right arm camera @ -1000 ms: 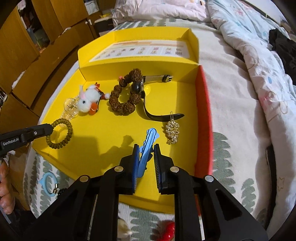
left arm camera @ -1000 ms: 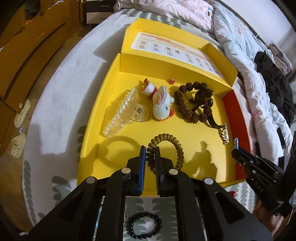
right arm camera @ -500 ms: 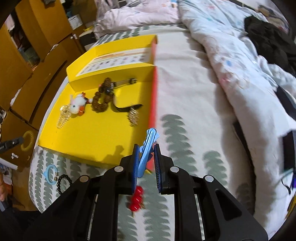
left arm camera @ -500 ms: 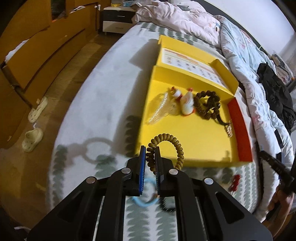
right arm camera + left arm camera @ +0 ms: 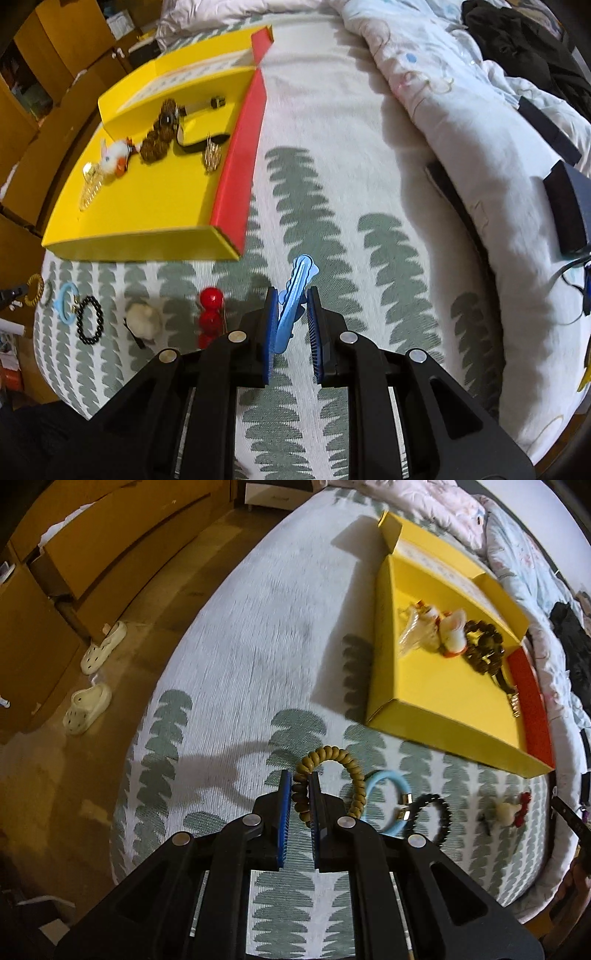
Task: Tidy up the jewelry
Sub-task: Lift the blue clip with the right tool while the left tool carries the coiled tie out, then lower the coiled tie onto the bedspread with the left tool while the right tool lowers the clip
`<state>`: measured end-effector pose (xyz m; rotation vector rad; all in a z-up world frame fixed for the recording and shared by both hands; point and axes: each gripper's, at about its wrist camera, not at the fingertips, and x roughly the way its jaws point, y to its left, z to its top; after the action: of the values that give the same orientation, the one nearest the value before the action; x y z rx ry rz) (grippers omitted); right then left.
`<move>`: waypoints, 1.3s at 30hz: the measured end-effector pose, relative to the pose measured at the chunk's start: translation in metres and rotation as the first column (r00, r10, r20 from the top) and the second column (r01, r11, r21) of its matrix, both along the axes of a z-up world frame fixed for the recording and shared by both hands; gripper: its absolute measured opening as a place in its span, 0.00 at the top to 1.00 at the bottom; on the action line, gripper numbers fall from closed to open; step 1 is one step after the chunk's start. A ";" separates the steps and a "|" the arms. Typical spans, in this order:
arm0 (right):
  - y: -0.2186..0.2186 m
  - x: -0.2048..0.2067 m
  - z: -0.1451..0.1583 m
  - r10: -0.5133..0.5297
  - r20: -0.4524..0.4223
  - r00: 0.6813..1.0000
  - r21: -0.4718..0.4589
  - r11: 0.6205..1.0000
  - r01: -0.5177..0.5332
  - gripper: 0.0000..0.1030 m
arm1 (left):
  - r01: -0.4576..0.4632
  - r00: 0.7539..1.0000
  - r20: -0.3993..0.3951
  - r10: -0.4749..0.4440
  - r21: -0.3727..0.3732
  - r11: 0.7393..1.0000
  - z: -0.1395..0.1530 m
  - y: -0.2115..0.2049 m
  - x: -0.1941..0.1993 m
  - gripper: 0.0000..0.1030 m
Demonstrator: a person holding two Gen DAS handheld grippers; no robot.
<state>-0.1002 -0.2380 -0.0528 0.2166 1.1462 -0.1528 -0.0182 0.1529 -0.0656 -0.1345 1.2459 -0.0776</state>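
Above bedspread (image 5: 258, 635), tongs (image 5: 297, 790) gripping coil bracelet (image 5: 332, 771)

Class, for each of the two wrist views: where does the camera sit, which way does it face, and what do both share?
Left wrist: behind the left gripper holding an olive coiled hair tie, facing the patterned bedspread.
Right wrist: behind the right gripper holding a blue plastic hair clip, facing the bedspread.
Shared: yellow cardboard tray, black bead bracelet.

Tray (image 5: 436, 686) contents (motion-blurred) cannot be told apart.
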 end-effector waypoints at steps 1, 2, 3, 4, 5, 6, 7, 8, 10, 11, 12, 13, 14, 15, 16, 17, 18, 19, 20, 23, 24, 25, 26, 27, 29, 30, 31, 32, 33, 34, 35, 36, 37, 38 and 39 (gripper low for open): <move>0.001 0.000 -0.002 0.003 -0.005 1.000 -0.004 1.000 -0.003 0.84 | -0.007 1.000 -0.007 0.007 0.008 1.000 -0.003 0.000 0.000 0.91; 0.004 0.001 -0.004 0.007 -0.011 1.000 -0.007 1.000 -0.007 0.84 | -0.012 1.000 -0.016 0.012 0.014 1.000 -0.006 -0.001 0.000 0.91; 0.005 0.001 -0.006 0.009 -0.019 1.000 -0.009 1.000 -0.010 0.84 | -0.014 1.000 -0.022 0.014 0.018 1.000 -0.009 -0.001 0.000 0.91; 0.005 0.001 -0.008 0.008 -0.025 1.000 -0.008 1.000 -0.008 0.84 | -0.016 0.999 -0.030 0.017 0.024 1.000 -0.012 -0.002 0.001 0.91; 0.005 0.002 -0.010 0.007 -0.031 0.999 -0.007 1.000 -0.007 0.84 | -0.018 0.999 -0.034 0.019 0.029 0.999 -0.014 -0.002 0.000 0.91; 0.005 0.002 -0.012 0.005 -0.038 0.999 -0.010 1.000 -0.006 0.84 | -0.018 0.999 -0.038 0.019 0.033 0.999 -0.016 -0.002 0.000 0.91; 0.005 0.003 -0.013 0.005 -0.043 0.999 -0.012 1.000 -0.005 0.84 | -0.015 0.999 -0.045 0.016 0.039 0.999 -0.019 -0.003 0.001 0.91; 0.004 0.002 -0.015 0.003 -0.049 0.999 -0.015 1.000 -0.004 0.84 | -0.015 0.999 -0.049 0.017 0.042 0.999 -0.021 -0.003 0.001 0.91; 0.004 0.002 -0.018 0.001 -0.060 0.998 -0.019 1.000 -0.002 0.84 | -0.014 0.998 -0.057 0.017 0.053 0.999 -0.025 -0.003 0.001 0.91; 0.004 0.002 -0.019 0.000 -0.062 0.998 -0.021 1.000 -0.001 0.84 | -0.013 0.998 -0.059 0.016 0.058 0.998 -0.026 -0.003 0.001 0.91; 0.003 0.002 -0.020 -0.001 -0.062 0.998 -0.022 1.000 0.000 0.84 | -0.012 0.998 -0.061 0.015 0.064 0.998 -0.027 -0.004 0.001 0.91; 0.003 0.002 -0.020 -0.002 -0.064 0.998 -0.023 1.000 0.000 0.84 | -0.009 0.998 -0.061 0.013 0.070 0.997 -0.028 -0.005 0.001 0.91; 0.003 0.002 -0.021 -0.003 -0.070 0.998 -0.027 1.000 0.001 0.84 | -0.007 0.998 -0.060 0.011 0.074 0.997 -0.029 -0.006 0.001 0.91; 0.003 0.002 -0.022 -0.004 -0.071 0.997 -0.029 1.000 0.002 0.84 | -0.004 0.998 -0.059 0.009 0.079 0.997 -0.029 -0.007 0.001 0.91; 0.003 0.003 -0.022 -0.006 -0.071 0.997 -0.030 1.000 0.004 0.84 | -0.004 0.998 -0.057 0.008 0.084 0.996 -0.029 -0.007 0.001 0.91; 0.003 0.003 -0.023 -0.005 -0.074 0.997 -0.029 1.000 0.003 0.84 | -0.003 0.998 -0.057 0.008 0.086 0.996 -0.029 -0.007 0.000 0.91; 0.004 0.003 -0.024 -0.004 -0.078 0.997 -0.030 1.000 0.002 0.84 | -0.004 0.998 -0.057 0.009 0.086 0.996 -0.029 -0.007 0.001 0.91; 0.004 0.004 -0.025 -0.004 -0.080 0.997 -0.031 1.000 0.002 0.84 | -0.007 0.998 -0.057 0.012 0.087 0.996 -0.029 -0.006 0.001 0.91; 0.004 0.004 -0.025 -0.004 -0.079 0.997 -0.033 0.999 0.002 0.84 | -0.007 0.998 -0.058 0.012 0.089 0.996 -0.029 -0.005 0.002 0.91; 0.004 0.004 -0.026 -0.005 -0.081 0.997 -0.033 0.999 0.002 0.84 | -0.011 0.998 -0.057 0.016 0.088 0.996 -0.029 -0.003 0.003 0.91; 0.004 0.004 -0.025 -0.006 -0.080 0.997 -0.036 0.999 0.003 0.84 | -0.012 0.998 -0.056 0.017 0.088 0.996 -0.029 -0.004 0.003 0.91; 0.005 0.004 -0.025 -0.006 -0.079 0.997 -0.037 0.999 0.003 0.84 | -0.012 0.998 -0.055 0.017 0.088 0.996 -0.029 -0.004 0.003 0.91; 0.005 0.004 -0.026 -0.004 -0.081 0.997 -0.036 0.999 0.001 0.84 | -0.011 0.998 -0.054 0.016 0.089 0.996 -0.028 -0.005 0.002 0.91; 0.004 0.004 -0.026 -0.003 -0.083 0.997 -0.034 0.999 0.001 0.84 | -0.012 0.998 -0.053 0.016 0.090 0.996 -0.028 -0.005 0.002 0.91; 0.004 0.005 -0.028 -0.005 -0.088 0.996 -0.039 0.999 0.002 0.83 | -0.012 0.999 -0.051 0.018 0.097 0.995 -0.029 -0.005 0.002 0.91; 0.004 0.005 -0.029 -0.007 -0.092 0.996 -0.041 0.999 0.003 0.83 | -0.014 0.998 -0.052 0.019 0.101 0.995 -0.029 -0.005 0.002 0.91; 0.004 0.005 -0.030 -0.008 -0.095 0.995 -0.045 0.999 0.004 0.80 | -0.015 0.998 -0.053 0.020 0.107 0.994 -0.030 -0.005 0.003 0.91; 0.004 0.005 -0.030 -0.010 -0.094 0.996 -0.051 0.999 0.005 0.80 | -0.016 0.998 -0.056 0.022 0.108 0.994 -0.030 -0.004 0.003 0.91; 0.004 0.005 -0.030 -0.013 -0.092 0.996 -0.061 0.998 0.007 0.80 | -0.017 0.998 -0.060 0.023 0.105 0.994 -0.031 -0.004 0.003 0.91; 0.004 0.005 -0.030 -0.016 -0.092 0.996 -0.068 0.998 0.010 0.78 | -0.018 0.998 -0.065 0.024 0.100 0.995 -0.031 -0.004 0.004 0.91; 0.003 0.005 -0.028 -0.020 -0.089 0.996 -0.072 0.997 0.014 0.78 | -0.019 0.997 -0.068 0.026 0.091 0.996 -0.031 -0.003 0.004 0.91; 0.003 0.005 -0.026 -0.023 -0.081 0.996 -0.071 0.997 0.017 0.77 | -0.022 0.997 -0.067 0.027 0.088 0.996 -0.030 -0.003 0.005 0.90; 0.002 0.004 -0.025 -0.024 -0.076 0.997 -0.070 0.997 0.019 0.77 | -0.023 0.998 -0.061 0.028 0.090 0.996 -0.028 -0.003 0.005 0.90; 0.002 0.004 -0.021 -0.027 -0.065 0.998 -0.067 0.997 0.022 0.77 | -0.024 0.998 -0.054 0.029 0.090 0.996 -0.025 -0.004 0.005 0.90; 0.002 0.004 -0.018 -0.028 -0.057 0.998 -0.068 0.997 0.024 0.76 | -0.023 0.998 -0.047 0.027 0.085 0.996 -0.023 -0.005 0.004 0.90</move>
<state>-0.0966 -0.2358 -0.0709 0.1677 1.1939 -0.2214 -0.0141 0.1481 -0.0885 -0.0791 1.2936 0.0004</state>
